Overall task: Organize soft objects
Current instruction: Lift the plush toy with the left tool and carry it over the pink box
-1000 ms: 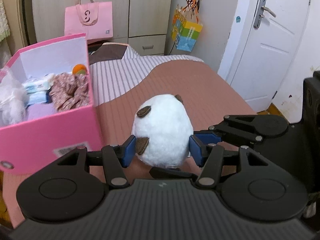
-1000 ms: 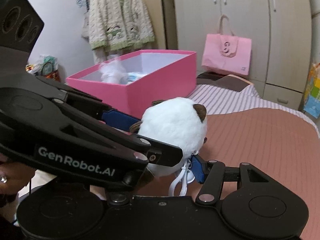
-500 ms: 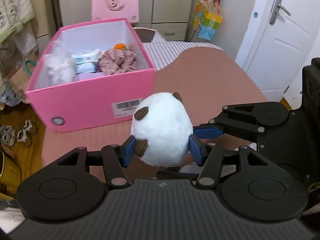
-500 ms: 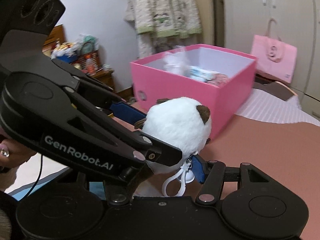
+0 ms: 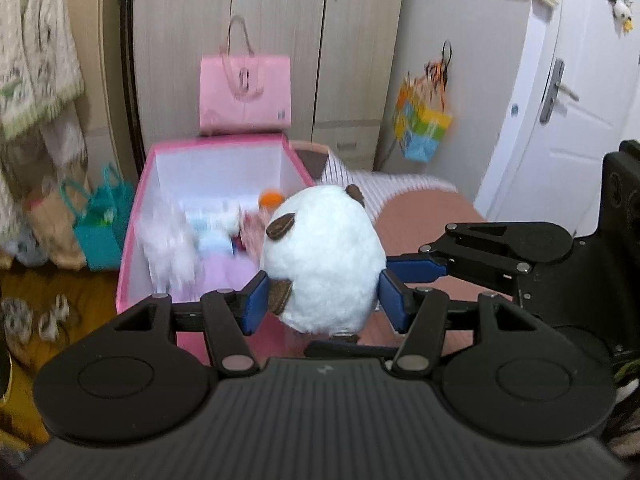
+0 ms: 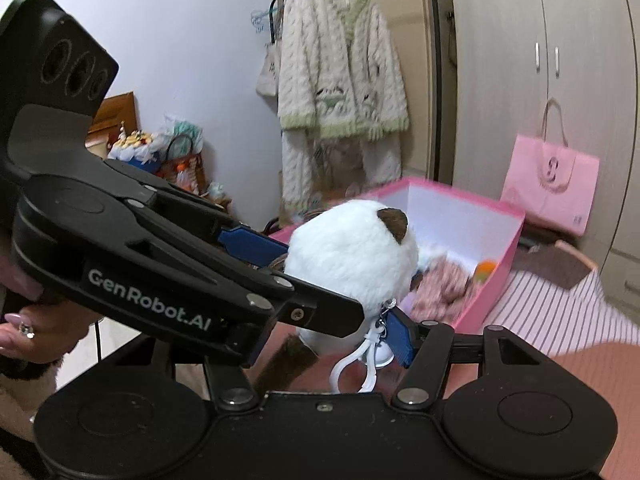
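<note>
Plush (image 5: pixel 324 260) is my worry: a round white ball with brown ears, pinched from two sides at once and hanging in the air just near of the pink box (image 5: pixel 132 216). I judge the main risk is a drop short of the box, onto the bed or the near rim, because both claws are easing apart while the toy is not yet clearly over the opening. Fur gives little purchase, so if one side lets go before the other, I expect it to roll out sideways. Its white loop (image 6: pixel 360 356) dangling under the toy could also snag a finger.

My left gripper (image 5: pixel 324 300) is partly spread, blue pads pressing the toy's left and right flanks, jaws opening slightly but gripping it. My right gripper (image 6: pixel 320 320) comes in from the right; one pad shows against the toy's lower side and the other finger is hidden behind the left tool, so I read it as grasping the same toy, jaws opening too. The box, far and left, already holds cloth and other soft bits.
</note>
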